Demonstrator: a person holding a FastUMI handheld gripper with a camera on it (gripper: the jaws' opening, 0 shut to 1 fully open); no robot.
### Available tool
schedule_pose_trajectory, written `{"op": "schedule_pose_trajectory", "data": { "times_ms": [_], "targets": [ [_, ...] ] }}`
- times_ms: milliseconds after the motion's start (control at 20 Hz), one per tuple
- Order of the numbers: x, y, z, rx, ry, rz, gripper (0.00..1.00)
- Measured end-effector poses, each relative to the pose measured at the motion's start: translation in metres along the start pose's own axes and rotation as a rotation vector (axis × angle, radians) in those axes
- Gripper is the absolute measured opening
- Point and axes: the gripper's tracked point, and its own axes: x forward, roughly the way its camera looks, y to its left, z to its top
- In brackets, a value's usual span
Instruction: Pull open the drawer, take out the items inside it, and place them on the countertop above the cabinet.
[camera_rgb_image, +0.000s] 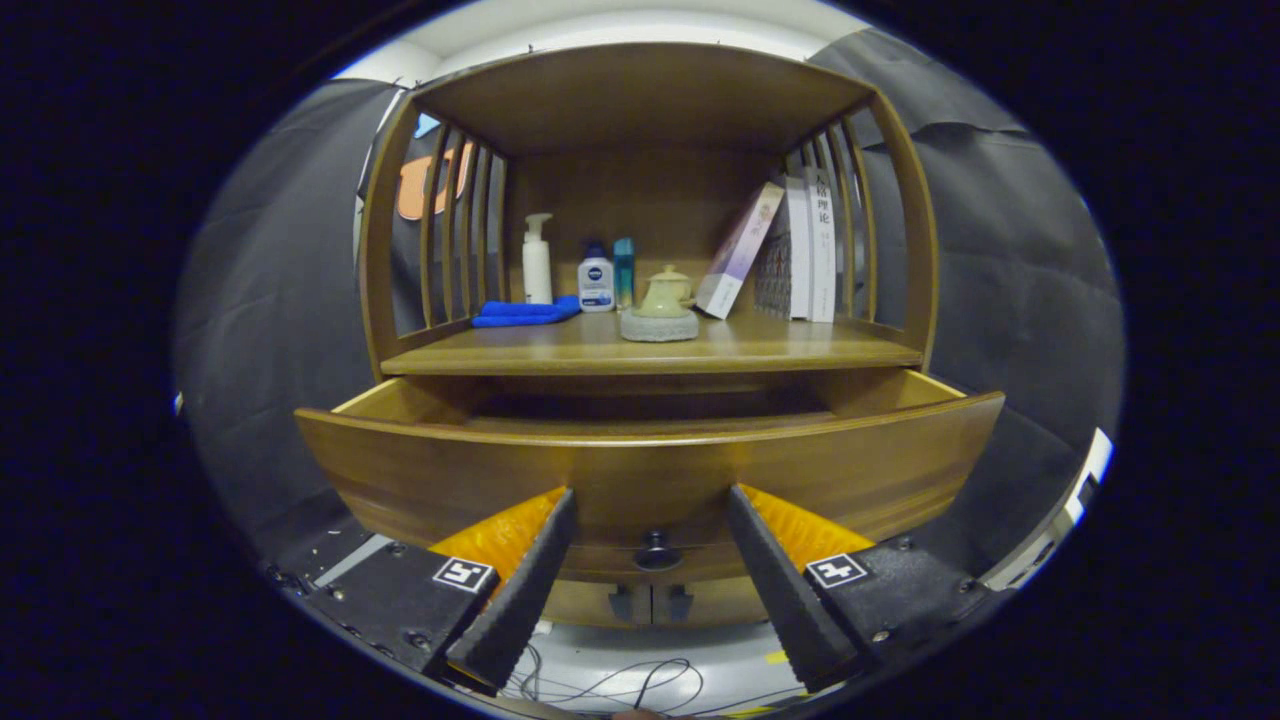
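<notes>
A wooden cabinet has its drawer (650, 455) pulled out toward me, with the curved front panel just ahead of my fingers. A small dark knob (656, 550) sits low on that panel, between my fingertips. My gripper (650, 495) is open, its two fingers spread either side of the knob and touching nothing. The drawer's inside is hidden behind its front panel, so I cannot tell what lies in it. Above the drawer runs the countertop (800, 352).
On the countertop stand a white pump bottle (537, 260), a small white bottle (596, 283), a teal bottle (624, 272), a folded blue cloth (525, 313), a pale teapot on a round mat (662, 305) and leaning books (790, 250). Cables (620, 685) lie on the floor below.
</notes>
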Motion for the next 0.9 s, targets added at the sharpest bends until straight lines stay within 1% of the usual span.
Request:
{"op": "schedule_pose_trajectory", "data": {
  "times_ms": [400, 750, 900],
  "targets": [
    [0.044, -0.001, 0.011, -0.042, 0.007, -0.018, 0.99],
    [0.076, -0.002, 0.016, -0.005, 0.019, -0.013, 0.99],
    [0.089, -0.004, 0.015, -0.030, 0.036, -0.024, 0.99]
  ]
}}
